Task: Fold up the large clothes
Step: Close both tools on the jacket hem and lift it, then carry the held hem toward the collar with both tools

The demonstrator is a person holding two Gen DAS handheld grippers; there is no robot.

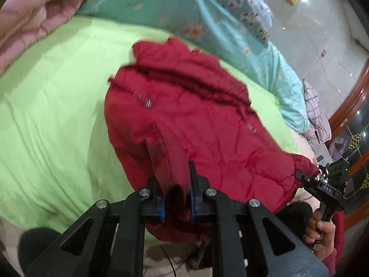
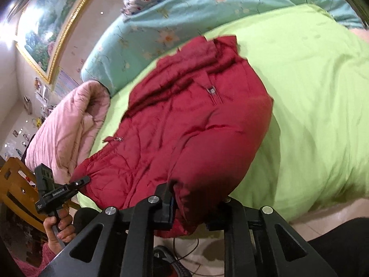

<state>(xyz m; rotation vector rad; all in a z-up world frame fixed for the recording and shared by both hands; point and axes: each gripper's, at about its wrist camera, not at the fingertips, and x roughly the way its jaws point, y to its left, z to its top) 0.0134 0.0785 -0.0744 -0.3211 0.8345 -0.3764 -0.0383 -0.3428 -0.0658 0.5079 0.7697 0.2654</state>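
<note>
Centre of both wrist views: a dark red quilted padded jacket (image 1: 184, 120) lies spread on a lime-green bed sheet (image 1: 50, 120), hem edge toward the bottom of frame. Bottom centre of the left wrist view, the left gripper (image 1: 177, 198) is clamped on a bunched fold of the jacket hem, red cloth pinched between the blue-lined pads. Bottom centre of the right wrist view, the right gripper (image 2: 189, 210) is likewise clamped on the hem; the far finger is partly hidden by fabric. Upper left of the left view: a pink quilted blanket (image 1: 34, 16). Top of frame: a turquoise floral duvet (image 1: 147, 2). Views are slightly blurred.
</note>
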